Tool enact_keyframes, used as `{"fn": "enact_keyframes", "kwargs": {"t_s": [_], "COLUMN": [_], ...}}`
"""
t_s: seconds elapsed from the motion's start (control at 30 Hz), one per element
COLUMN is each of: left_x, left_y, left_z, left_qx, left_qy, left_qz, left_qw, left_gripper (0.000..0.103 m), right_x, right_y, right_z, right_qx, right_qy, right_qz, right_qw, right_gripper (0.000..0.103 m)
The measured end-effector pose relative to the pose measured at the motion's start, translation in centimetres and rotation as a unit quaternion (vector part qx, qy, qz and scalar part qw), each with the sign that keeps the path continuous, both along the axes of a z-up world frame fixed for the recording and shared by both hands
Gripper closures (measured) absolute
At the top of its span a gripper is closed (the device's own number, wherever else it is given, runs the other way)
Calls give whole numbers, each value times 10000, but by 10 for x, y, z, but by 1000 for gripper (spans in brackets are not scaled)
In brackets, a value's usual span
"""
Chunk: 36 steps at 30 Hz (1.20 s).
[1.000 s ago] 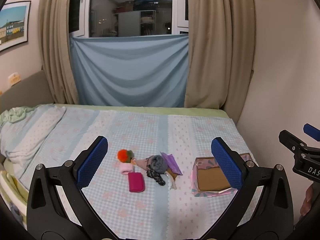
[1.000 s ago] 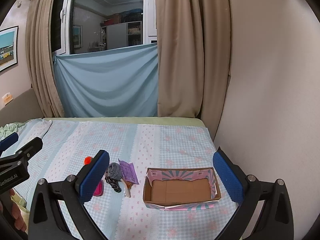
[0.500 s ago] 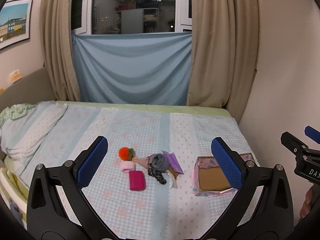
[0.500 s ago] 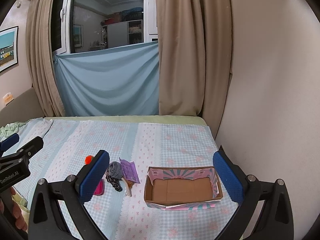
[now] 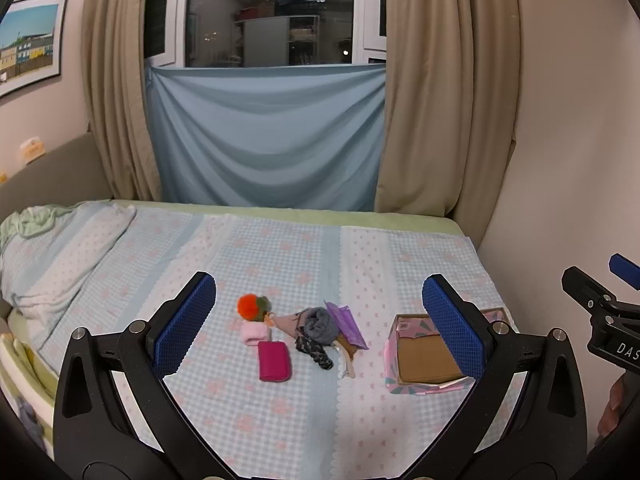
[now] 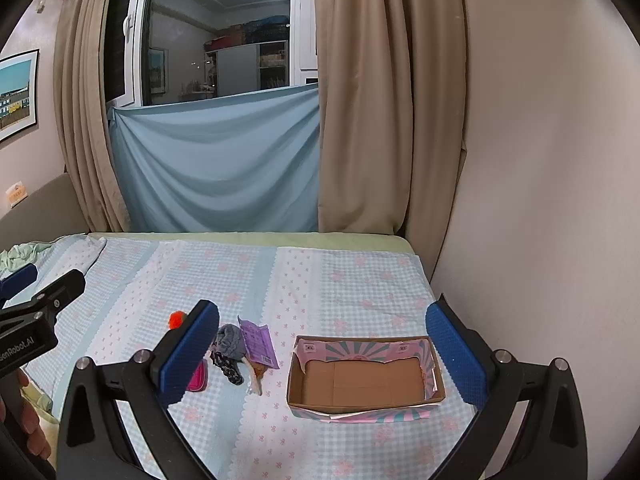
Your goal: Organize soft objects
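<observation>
A small heap of soft things lies on the bed (image 5: 280,412) ahead of the left hand-held gripper (image 5: 319,326), between its blue pads: an orange pom-pom (image 5: 249,306), a pale pink roll (image 5: 256,333) touching it, a magenta pouch (image 5: 274,366) just nearer, a grey sock bundle (image 5: 320,324), a dark patterned scrunchie (image 5: 316,354) and a purple packet (image 5: 347,324). To their right, ahead of the right hand-held gripper (image 6: 322,358), sits the open cardboard box (image 6: 366,376), apart from the heap. Both hand-held grippers are spread wide and grip nothing. Behind the bed hang beige curtains (image 5: 420,100) and a blue sheet (image 5: 264,136).
</observation>
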<state>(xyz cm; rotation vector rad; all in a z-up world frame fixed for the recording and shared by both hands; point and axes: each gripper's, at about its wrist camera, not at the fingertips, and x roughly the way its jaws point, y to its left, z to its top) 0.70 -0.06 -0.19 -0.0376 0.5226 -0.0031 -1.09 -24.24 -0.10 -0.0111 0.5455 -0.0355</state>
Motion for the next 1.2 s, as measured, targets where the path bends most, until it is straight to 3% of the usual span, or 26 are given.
{"fn": "enact_keyframes", "kwargs": {"t_s": [1.2], "left_x": [8], "left_y": [-5], "left_z": [0], "left_qx": [94], "left_qy": [70], "left_qz": [17], "left_qw": [9999], "left_gripper": [1], "right_x": [6], "right_y": [0], "right_z": [-11], "right_qx": [141], "right_qy": [-33], "right_qz": [175], "right_qw": [9997], "right_gripper": [0]}}
